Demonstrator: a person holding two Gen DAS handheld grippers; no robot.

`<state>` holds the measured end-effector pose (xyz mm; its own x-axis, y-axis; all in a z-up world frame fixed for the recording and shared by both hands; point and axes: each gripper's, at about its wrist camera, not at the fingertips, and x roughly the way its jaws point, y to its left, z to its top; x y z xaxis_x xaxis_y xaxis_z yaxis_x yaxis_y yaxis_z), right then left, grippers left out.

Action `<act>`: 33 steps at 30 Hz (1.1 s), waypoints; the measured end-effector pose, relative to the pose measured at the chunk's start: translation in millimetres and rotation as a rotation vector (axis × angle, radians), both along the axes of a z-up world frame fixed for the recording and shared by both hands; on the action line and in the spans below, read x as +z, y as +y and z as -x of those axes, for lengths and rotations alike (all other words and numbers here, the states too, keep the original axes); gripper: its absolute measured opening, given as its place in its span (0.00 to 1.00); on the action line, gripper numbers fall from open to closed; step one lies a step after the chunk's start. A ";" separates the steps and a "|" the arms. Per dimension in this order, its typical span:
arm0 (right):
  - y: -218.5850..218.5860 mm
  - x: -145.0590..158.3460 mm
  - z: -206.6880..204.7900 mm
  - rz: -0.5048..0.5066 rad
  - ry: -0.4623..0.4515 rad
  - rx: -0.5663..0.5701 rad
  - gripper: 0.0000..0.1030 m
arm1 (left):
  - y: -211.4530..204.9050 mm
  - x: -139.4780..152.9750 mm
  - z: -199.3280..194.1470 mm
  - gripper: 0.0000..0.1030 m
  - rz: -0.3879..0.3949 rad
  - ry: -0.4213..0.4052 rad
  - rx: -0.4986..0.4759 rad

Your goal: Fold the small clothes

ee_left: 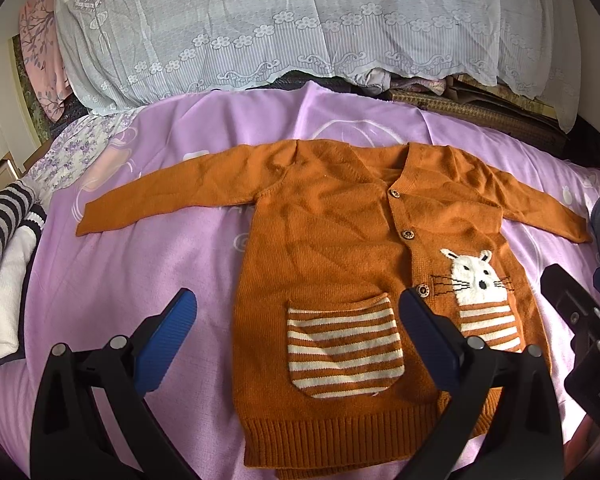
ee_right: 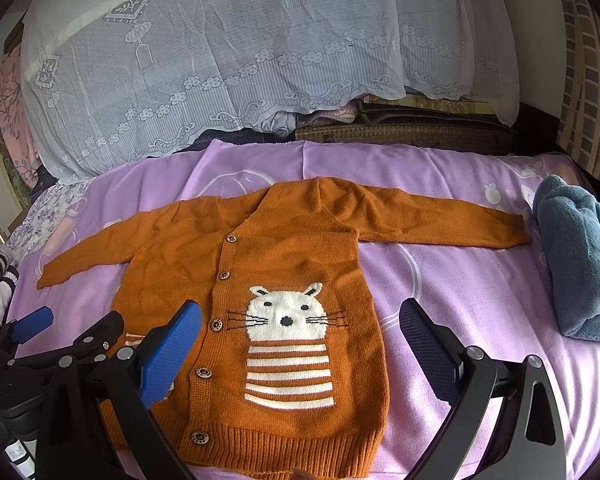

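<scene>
An orange knit cardigan (ee_left: 323, 224) with a white cat face and striped pockets lies flat, face up, on the purple bedsheet (ee_left: 180, 152), both sleeves spread out sideways. It also shows in the right wrist view (ee_right: 300, 256). My left gripper (ee_left: 298, 312) is open and empty, hovering over the cardigan's lower left part near the striped pocket (ee_left: 343, 348). My right gripper (ee_right: 300, 320) is open and empty, hovering over the cat design (ee_right: 286, 316) at the cardigan's lower right part. The left gripper also shows at the left edge of the right wrist view (ee_right: 32, 326).
A folded blue-grey fleece garment (ee_right: 575, 256) lies at the right beside the right sleeve end. Folded black-and-white striped clothes (ee_left: 4, 264) lie at the left. A lace-covered pile (ee_left: 280, 20) rises behind the sheet. The purple sheet (ee_right: 439, 280) covers the work area.
</scene>
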<state>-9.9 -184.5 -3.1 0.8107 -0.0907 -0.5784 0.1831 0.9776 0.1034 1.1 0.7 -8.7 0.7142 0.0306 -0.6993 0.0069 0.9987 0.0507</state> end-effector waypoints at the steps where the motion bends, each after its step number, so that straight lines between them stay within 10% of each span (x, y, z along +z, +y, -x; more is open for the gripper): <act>1: -0.1 0.0 0.0 -0.001 0.000 0.000 0.97 | 0.0 -1.2 0.5 0.96 0.000 0.001 0.000; 33: 0.2 -1.6 -0.8 -0.004 0.000 0.001 0.97 | -0.4 -4.8 1.1 0.96 0.002 0.006 0.001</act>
